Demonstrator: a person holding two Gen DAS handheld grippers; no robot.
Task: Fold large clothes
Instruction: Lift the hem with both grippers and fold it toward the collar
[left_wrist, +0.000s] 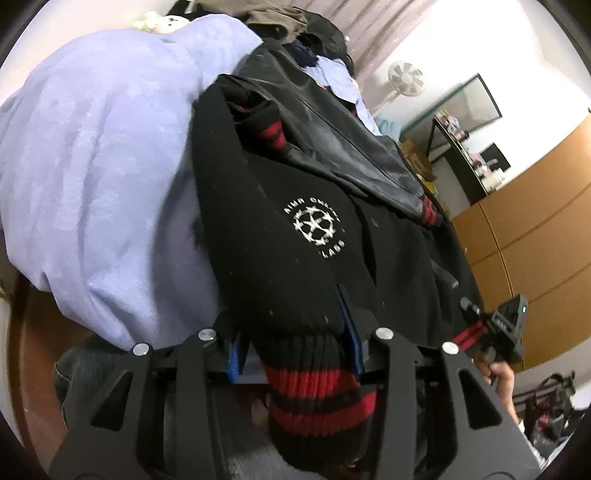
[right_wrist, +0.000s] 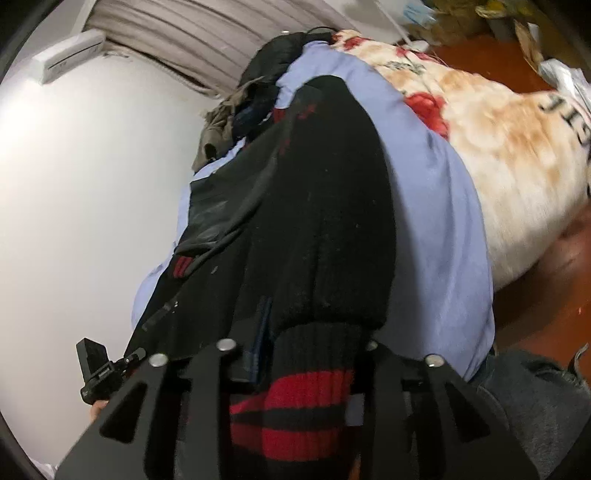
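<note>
Left wrist view: the black jacket (left_wrist: 295, 229) is laid lengthwise on the lilac sheet (left_wrist: 92, 166), its long axis running straight away from both grippers. Its striped hem (left_wrist: 314, 384) is seen between the parted jaws of the left gripper (left_wrist: 295, 350). The right gripper (right_wrist: 306, 358), jaws likewise apart, straddles the hem's other corner; neither is nearer.
</note>
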